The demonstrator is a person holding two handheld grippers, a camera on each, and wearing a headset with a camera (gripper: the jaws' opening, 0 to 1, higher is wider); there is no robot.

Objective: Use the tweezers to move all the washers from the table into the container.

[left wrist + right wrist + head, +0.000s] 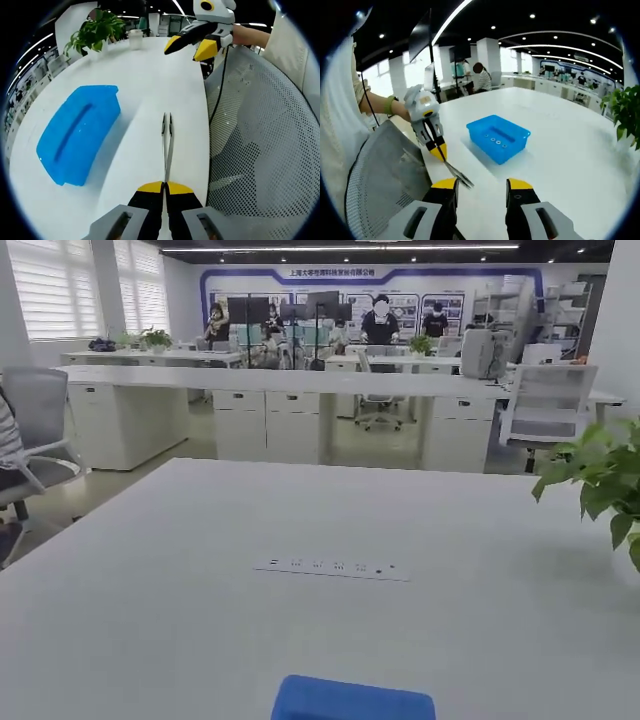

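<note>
**Blue box, white table, yellow-tipped jaws**

The table (300, 640) is plain white. A white socket strip (333, 568) in it is dotted with small dark marks. The box (498, 136) is bright blue and slightly see-through, and the washers (497, 141) in it are pale grey specks. The tweezers (167, 145) are silver-grey. The left gripper (165, 186) is black with yellow tips and grey side plates. The right gripper (482, 184) has the same colours, with a white body. The chair (260, 125) is pale grey mesh with a fine pattern of dark holes. The plant (600, 475) on the right has green leaves. The far wall bears a blue frame (370, 275). The person wears a green wristband (389, 105) and a cream sleeve (340, 125).
</note>
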